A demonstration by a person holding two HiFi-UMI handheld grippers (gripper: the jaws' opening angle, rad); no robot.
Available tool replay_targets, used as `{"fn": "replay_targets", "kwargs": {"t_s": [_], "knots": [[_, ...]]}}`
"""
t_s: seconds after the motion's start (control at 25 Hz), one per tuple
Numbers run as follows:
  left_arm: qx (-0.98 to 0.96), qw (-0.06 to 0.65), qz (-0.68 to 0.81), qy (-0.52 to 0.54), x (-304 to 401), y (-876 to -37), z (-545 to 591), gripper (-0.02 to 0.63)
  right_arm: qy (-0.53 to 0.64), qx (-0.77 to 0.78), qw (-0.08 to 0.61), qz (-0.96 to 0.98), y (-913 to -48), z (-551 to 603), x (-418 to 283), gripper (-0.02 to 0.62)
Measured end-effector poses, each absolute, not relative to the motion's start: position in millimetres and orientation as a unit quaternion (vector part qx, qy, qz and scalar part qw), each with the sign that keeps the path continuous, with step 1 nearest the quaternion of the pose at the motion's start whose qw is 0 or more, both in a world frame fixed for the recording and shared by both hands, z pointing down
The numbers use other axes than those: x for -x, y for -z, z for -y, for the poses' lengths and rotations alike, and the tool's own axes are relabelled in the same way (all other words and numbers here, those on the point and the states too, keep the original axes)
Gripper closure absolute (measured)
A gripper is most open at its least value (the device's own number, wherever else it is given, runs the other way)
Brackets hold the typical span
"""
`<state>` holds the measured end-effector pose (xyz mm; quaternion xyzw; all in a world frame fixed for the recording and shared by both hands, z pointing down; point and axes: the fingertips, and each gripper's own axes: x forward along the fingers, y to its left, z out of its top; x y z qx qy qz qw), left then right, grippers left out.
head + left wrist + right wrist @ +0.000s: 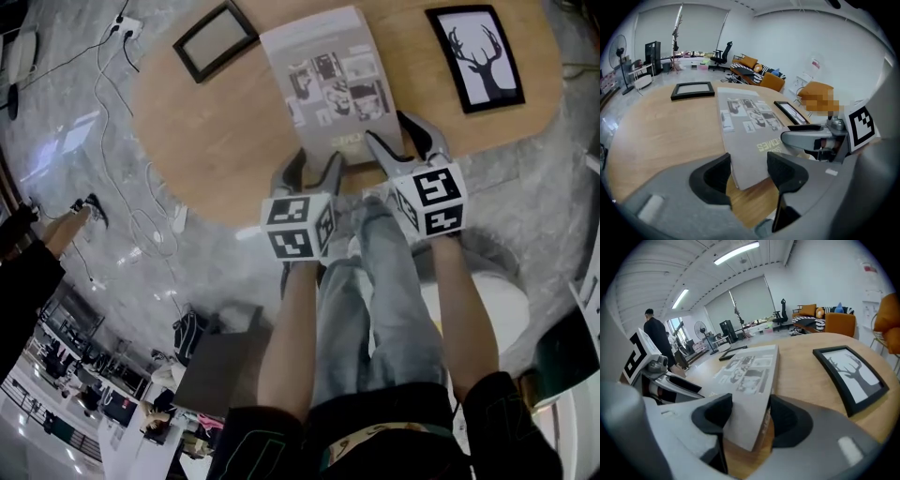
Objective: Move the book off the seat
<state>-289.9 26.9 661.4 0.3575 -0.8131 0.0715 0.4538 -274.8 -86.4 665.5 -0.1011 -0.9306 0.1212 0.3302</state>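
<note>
A grey book (328, 80) with black-and-white photos on its cover lies flat on the oval wooden table (216, 131), its near edge toward me. My left gripper (309, 164) is at the book's near-left corner. In the left gripper view the corner of the book (745, 126) pokes between the spread jaws of the left gripper (747, 171). My right gripper (398, 131) straddles the near-right corner. In the right gripper view the book (750, 371) sits between the wide jaws of the right gripper (747, 416), its page edge close to the right-hand pad.
An empty black frame (214, 39) lies on the table left of the book and a framed deer picture (475, 56) to its right. My legs in jeans (375, 300) and a white seat (497, 309) are below. Cables (122, 75) trail on the floor at the left.
</note>
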Motion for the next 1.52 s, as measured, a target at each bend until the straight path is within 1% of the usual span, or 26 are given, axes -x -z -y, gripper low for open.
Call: {"fn": "replay_targets", "kwargs": {"t_s": [0.12,0.28,0.4,0.52,0.56,0.6,0.68,0.72,0.76,0.8,0.84,0.88,0.96,1.08,1.12,1.32,1.52], "knots": [[-0.357,0.448,0.817,-0.063,302.3,-664.8,-39.1,0.359,-0.122,0.102,0.317,0.935,-668.5,74.4,287.7,0.342],[-0.355,0.442,0.823,-0.034,315.0,-627.8,-9.8,0.359,-0.112,0.11,0.318,0.935,-629.9,105.7,302.7,0.342],[-0.36,0.444,0.82,-0.033,328.2,-619.0,-6.8,0.359,-0.111,0.106,0.335,0.93,-621.2,108.5,315.9,0.342],[-0.353,0.466,0.811,-0.028,328.9,-610.5,-17.0,0.359,-0.093,0.098,0.373,0.918,-612.2,101.8,315.2,0.343],[-0.34,0.478,0.81,-0.023,332.9,-606.2,-21.1,0.373,-0.077,0.092,0.385,0.915,-606.3,101.8,316.4,0.348],[-0.324,0.485,0.812,-0.018,339.6,-599.8,-24.8,0.428,-0.058,0.086,0.392,0.914,-598.0,102.7,318.1,0.35],[-0.303,0.476,0.826,-0.013,350.9,-577.7,-30.7,0.528,-0.042,0.083,0.391,0.916,-575.4,100.5,315.6,0.35],[-0.302,0.463,0.833,-0.012,352.8,-563.0,-33.0,0.572,-0.047,0.086,0.386,0.917,-562.3,97.3,310.6,0.35],[-0.308,0.449,0.839,-0.01,354.7,-546.9,-33.1,0.58,-0.055,0.087,0.379,0.92,-548.1,96.0,306.3,0.353],[-0.318,0.432,0.844,-0.004,359.2,-530.0,-29.8,0.595,-0.062,0.081,0.368,0.924,-532.6,98.7,304.9,0.4],[-0.33,0.415,0.848,0.005,366.4,-512.1,-23.4,0.595,-0.066,0.07,0.355,0.93,-515.8,104.7,306.6,0.478],[-0.343,0.397,0.851,0.019,373.8,-492.7,-15.8,0.595,-0.07,0.06,0.34,0.936,-497.8,111.3,309.3,0.531],[-0.365,0.362,0.855,0.061,376.6,-449.1,-6.4,0.595,-0.08,0.053,0.316,0.944,-462.5,116.0,306.5,0.576],[-0.407,0.297,0.851,0.145,363.3,-371.6,-1.5,0.595,-0.105,0.049,0.289,0.95,-409.8,115.0,292.8,0.583],[-0.418,0.275,0.853,0.15,360.4,-346.4,-0.5,0.595,-0.11,0.047,0.275,0.954,-389.6,116.5,291.9,0.591],[-0.406,0.205,0.89,0.039,357.9,-253.1,-3.0,0.595,-0.091,0.068,0.202,0.973,-291.2,121.9,302.5,0.591],[-0.367,0.12,0.923,0.004,359.0,-160.7,-9.9,0.595,-0.083,0.051,0.138,0.986,-195.3,126.0,305.7,0.591]]}}
